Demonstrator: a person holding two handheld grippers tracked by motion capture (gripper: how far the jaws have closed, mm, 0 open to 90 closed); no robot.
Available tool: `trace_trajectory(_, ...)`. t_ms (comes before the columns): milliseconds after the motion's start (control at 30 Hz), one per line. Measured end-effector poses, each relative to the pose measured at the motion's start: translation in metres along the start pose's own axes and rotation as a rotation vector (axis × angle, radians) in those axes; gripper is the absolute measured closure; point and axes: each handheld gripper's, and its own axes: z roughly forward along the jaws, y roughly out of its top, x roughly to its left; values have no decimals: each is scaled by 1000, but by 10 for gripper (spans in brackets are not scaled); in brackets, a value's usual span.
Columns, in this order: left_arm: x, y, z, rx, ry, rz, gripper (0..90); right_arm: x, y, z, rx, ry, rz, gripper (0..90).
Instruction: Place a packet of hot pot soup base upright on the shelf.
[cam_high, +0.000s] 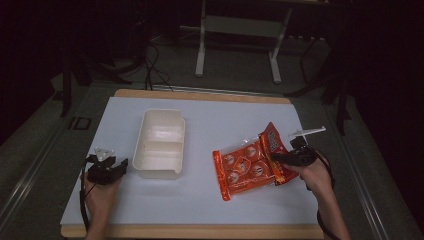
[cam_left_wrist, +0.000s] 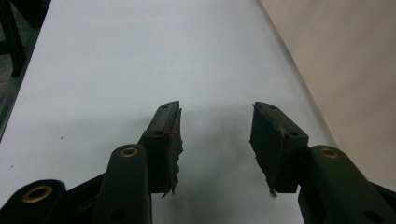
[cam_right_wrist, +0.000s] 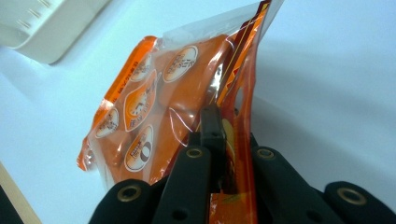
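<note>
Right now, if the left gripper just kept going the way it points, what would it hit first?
Probably nothing soon. The left gripper is open over bare table, and its own view shows free surface ahead. The tray stays alongside, on its right, though depth is hard to judge.

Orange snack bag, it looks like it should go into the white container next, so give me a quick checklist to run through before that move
1. Right gripper shut on the orange snack bag: ok, jaws pinch its header edge.
2. Bag's held edge raised off the table: ok; whether the far end is off the table: cannot tell.
3. White container has room: ok, both compartments look bare.
4. Path from bag to container: ok, just bare table between them.
5. Left gripper free to steady the container: ok, open, holding nothing, beside its left wall.
6. Bag fits inside the container: cannot tell.
</note>
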Motion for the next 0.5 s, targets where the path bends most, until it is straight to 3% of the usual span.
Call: trace_trajectory(500,1,0,-1,-5,4,-6,527,14,19,-2,-21,27,-32,900)
